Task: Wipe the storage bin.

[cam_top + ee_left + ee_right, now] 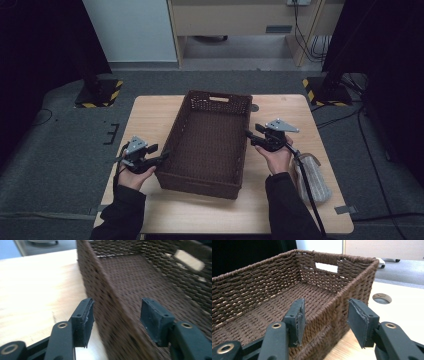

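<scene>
A dark brown woven basket stands empty in the middle of the wooden table. My left gripper is at the near end of the basket's left wall. In the left gripper view its jaws straddle that wall, open, with a gap on each side. My right gripper is at the basket's right wall. In the right gripper view its jaws straddle the rim, one pad inside and one outside, and neither presses on the weave.
A clear plastic-wrapped package lies on the table by my right forearm, with the gripper's cable across it. A round cable hole sits in the tabletop beyond the basket's far right corner. Two striped stand bases rest on the floor behind the table.
</scene>
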The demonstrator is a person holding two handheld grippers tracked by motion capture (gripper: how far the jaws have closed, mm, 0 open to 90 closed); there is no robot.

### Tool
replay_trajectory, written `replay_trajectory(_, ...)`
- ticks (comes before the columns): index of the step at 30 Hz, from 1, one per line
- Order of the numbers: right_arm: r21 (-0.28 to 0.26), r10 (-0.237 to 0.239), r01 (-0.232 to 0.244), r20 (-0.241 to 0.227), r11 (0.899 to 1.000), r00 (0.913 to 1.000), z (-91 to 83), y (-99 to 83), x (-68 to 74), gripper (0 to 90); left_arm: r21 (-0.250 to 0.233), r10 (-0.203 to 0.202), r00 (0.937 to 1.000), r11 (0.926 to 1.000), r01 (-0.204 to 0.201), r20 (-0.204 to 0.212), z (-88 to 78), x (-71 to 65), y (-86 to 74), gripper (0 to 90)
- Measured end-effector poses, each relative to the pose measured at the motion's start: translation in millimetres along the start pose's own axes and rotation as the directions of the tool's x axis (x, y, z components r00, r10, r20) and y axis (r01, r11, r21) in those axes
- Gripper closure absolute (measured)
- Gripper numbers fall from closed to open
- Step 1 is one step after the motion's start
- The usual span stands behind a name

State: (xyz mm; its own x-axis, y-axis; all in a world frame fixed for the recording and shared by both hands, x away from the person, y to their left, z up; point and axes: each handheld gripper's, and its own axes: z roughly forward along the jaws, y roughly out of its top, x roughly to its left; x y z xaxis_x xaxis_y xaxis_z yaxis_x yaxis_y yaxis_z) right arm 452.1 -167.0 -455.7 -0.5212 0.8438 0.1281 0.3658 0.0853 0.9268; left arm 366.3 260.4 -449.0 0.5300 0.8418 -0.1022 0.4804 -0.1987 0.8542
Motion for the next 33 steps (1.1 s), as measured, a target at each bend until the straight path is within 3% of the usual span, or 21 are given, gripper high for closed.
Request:
replay_trajectory(2,-0.001,-0.004,0.004,-0.004,1.0,1.0,3.9,1.4,3.2,47.9,0.015,0.003,1.0,0.9999,-0.003,0.004,-5.8,-4.8,-6.0,45.5)
replay_trajectory(6,0.024,-0.02,0.02,-0.006,1.0,0.9998,10.0,1.8,7.9,47.4,0.03,-0.006,1.0,0.9995,0.005,0.007,-8.6,-6.0,-8.6,58.5)
replay_trajectory(9,0.029,-0.032,0.032,-0.001,0.999,0.9995,9.2,1.7,9.1,47.2,0.037,-0.001,0.9996,0.9993,0.002,-0.03,-10.4,-0.9,-6.5,66.7)
replay_trajectory(17,0.004,-0.022,0.022,0.027,1.0,0.9994,-2.6,8.9,-2.9,47.2,0.029,-0.067,0.9934,0.9972,0.07,-0.094,-13.7,30.9,-5.2,69.2)
replay_trajectory(22,0.0,-0.015,0.015,0.057,1.0,0.9983,-8.3,9.7,-16.4,47.3,0.044,-0.07,0.9913,0.9962,0.075,-0.111,-9.1,47.2,2.3,76.7)
replay_trajectory(25,-0.006,-0.002,0.003,0.078,1.0,0.9969,-9.9,9.5,-27.7,47.4,0.05,-0.072,0.9904,0.9957,0.078,-0.118,-4.8,56.0,6.1,75.9)
replay_trajectory(33,-0.015,0.029,-0.028,0.107,1.0,0.9938,-4.9,7.1,-41.3,48.5,0.027,-0.08,0.9882,0.9961,0.084,-0.131,13.2,73.8,13.5,73.0)
